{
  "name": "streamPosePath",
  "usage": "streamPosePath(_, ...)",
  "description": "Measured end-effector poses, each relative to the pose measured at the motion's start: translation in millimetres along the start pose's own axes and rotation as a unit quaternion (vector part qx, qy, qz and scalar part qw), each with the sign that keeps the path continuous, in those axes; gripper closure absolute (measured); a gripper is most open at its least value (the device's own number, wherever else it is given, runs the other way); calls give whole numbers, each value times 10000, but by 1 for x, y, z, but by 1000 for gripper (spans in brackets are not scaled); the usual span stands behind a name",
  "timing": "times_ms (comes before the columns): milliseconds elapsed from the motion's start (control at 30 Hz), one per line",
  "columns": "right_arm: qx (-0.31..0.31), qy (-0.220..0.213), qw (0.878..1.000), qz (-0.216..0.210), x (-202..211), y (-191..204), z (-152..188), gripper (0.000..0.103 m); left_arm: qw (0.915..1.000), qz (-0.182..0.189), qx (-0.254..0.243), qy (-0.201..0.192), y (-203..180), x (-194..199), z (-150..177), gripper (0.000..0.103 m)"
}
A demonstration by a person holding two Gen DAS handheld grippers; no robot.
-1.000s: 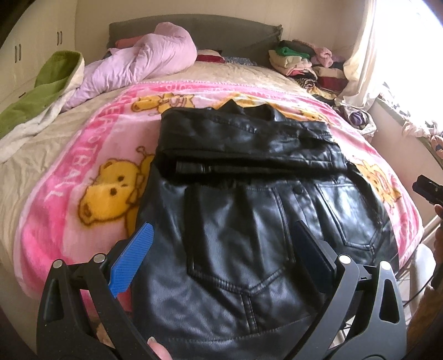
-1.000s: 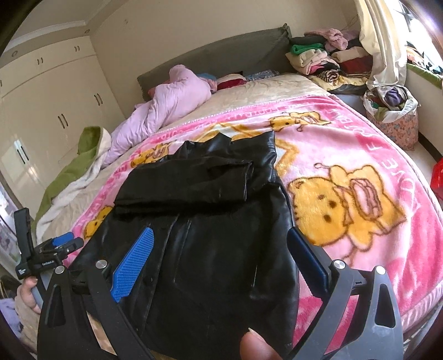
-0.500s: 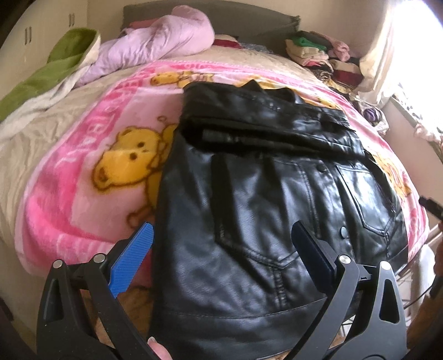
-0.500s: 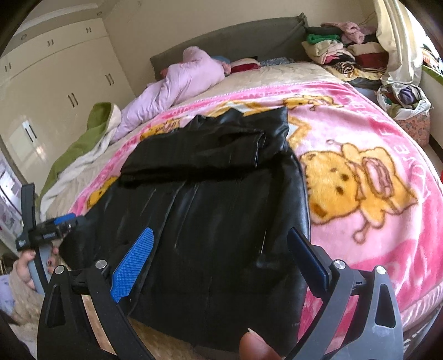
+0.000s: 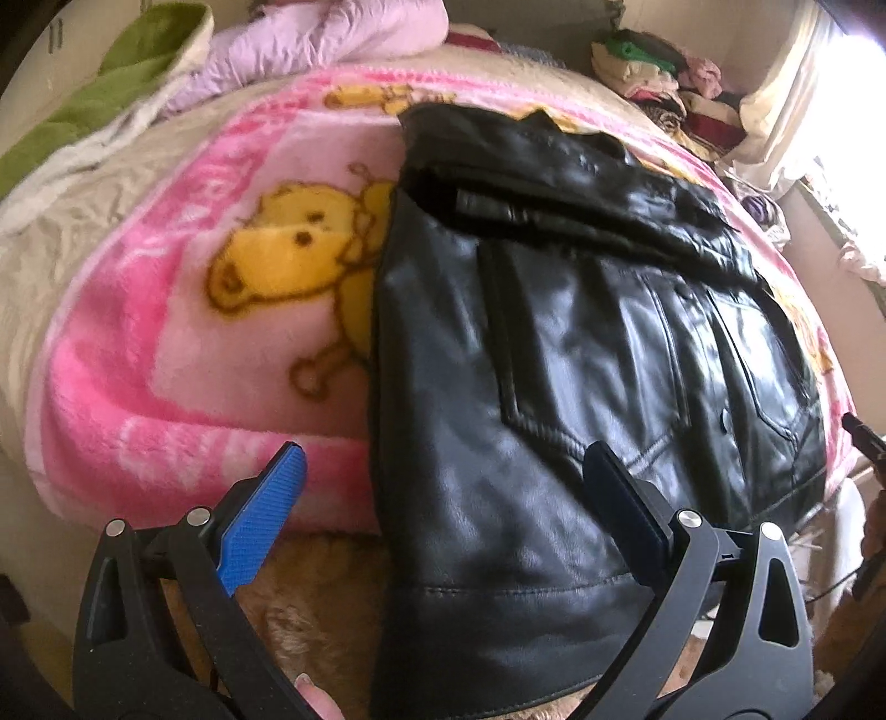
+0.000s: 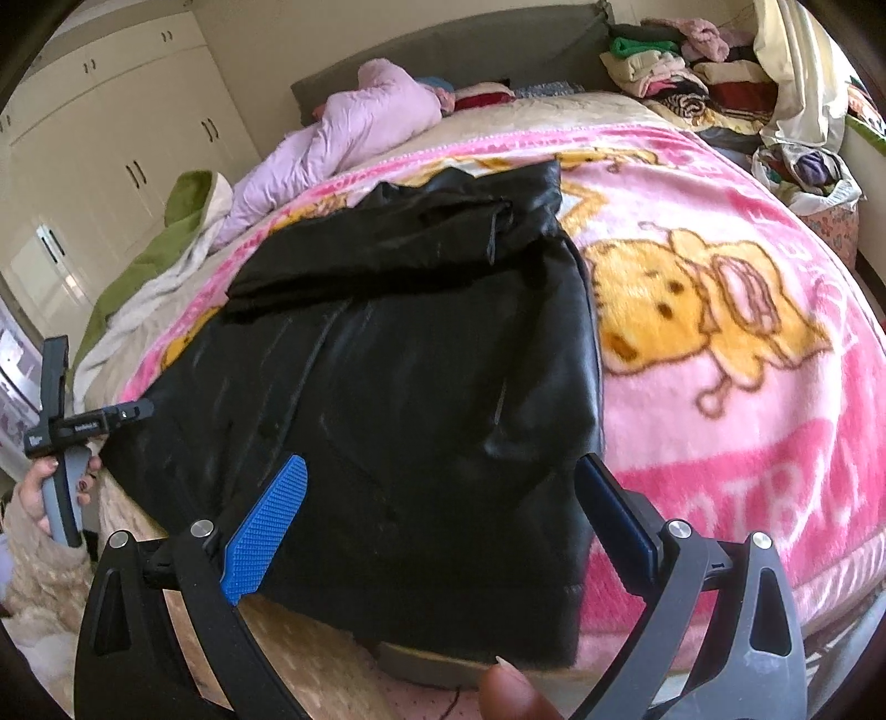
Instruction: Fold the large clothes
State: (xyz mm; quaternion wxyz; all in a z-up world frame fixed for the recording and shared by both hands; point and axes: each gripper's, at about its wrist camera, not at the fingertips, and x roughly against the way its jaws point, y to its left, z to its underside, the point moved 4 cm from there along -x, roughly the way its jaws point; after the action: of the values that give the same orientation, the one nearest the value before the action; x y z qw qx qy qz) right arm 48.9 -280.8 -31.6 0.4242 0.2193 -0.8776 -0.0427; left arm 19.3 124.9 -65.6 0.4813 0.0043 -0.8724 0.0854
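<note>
Hand-held gripper, left [image 5: 440, 498], and right [image 6: 440, 501]: I hold both agape at the hem of the black leather jacket [image 5: 581, 343], partly folded on the bed's pink bear-print blanket [image 5: 183, 332], ready to lift it.

A jacket [image 5: 581, 332] lies on a blanket [image 5: 183, 343] spread across a bed [image 6: 581, 108], its near hem hanging over the bed's near edge and its sleeves folded across its far part. A quilt [image 6: 354, 133] lies bunched at the far left by the headboard [image 6: 443, 50]; a towel [image 6: 166, 238] drapes the bed's left side. Stacked clothes [image 6: 681, 83] sit far right. The left hand-held gripper [image 5: 443, 504] hangs at the jacket's near left corner, the right hand-held gripper [image 6: 443, 498] at its near right.
</note>
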Motion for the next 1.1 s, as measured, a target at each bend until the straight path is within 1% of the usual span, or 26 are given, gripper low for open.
streamPosePath(133,12,131,9999,24,3,-5,13,6,9998,105,-85,129,-2,-4,2,9)
streamPosePath(200,-22,203,9998,42,2,-10,20,6,9997,87,-126,187,-3,-7,1,9)
streamPosePath(400,-276,466,9984,-170,-12,-25,39,6,9991,63,-257,332,-6,-14,0,9)
streamPosePath(500,-378,573,9972,-288,-23,-31,44,7,9992,39,-220,320,-4,-13,2,9)
streamPosePath(567,-365,644,9967,-332,-29,-32,48,17,9993,47,-218,304,-2,-13,3,9)
streamPosePath(600,-289,638,9972,-244,-30,-32,49,21,9993,47,-225,309,-2,-12,4,9)
streamPosePath(633,-174,618,9978,-166,-30,-30,50,30,9992,42,-234,316,-2,-12,5,9)
streamPosePath(667,-71,583,9981,-178,-29,-27,50,40,9992,49,-243,325,-2,-12,6,10)
streamPosePath(700,-22,542,9984,-153,-27,-26,49,46,9991,54,-258,332,-2,-12,7,10)
streamPosePath(733,2,475,9988,-116,-24,-25,48,65,9990,48,-286,340,-2,-12,7,10)
streamPosePath(767,-59,368,9991,-185,-20,-26,46,76,9989,33,-314,349,-3,-13,8,10)
streamPosePath(833,-251,149,9985,-462,-10,-28,41,82,9987,-2,-348,361,-4,-13,8,10)
streamPosePath(900,-263,-149,9973,-664,4,-25,34,88,9987,-32,-378,353,-5,-13,8,10)
streamPosePath(967,-259,-460,9951,-838,18,-21,24,90,9987,-51,-395,311,-4,-13,8,10)
streamPosePath(1000,-268,-570,9940,-896,23,-20,19,90,9987,-90,-419,271,-5,-12,8,14)
streamPosePath(1033,-280,-660,9931,-929,26,-19,14,90,9985,-195,-476,203,-5,-11,8,24)
streamPosePath(1100,-276,-822,9911,-1006,33,-15,3,91,9979,-232,-583,128,-7,-8,9,35)
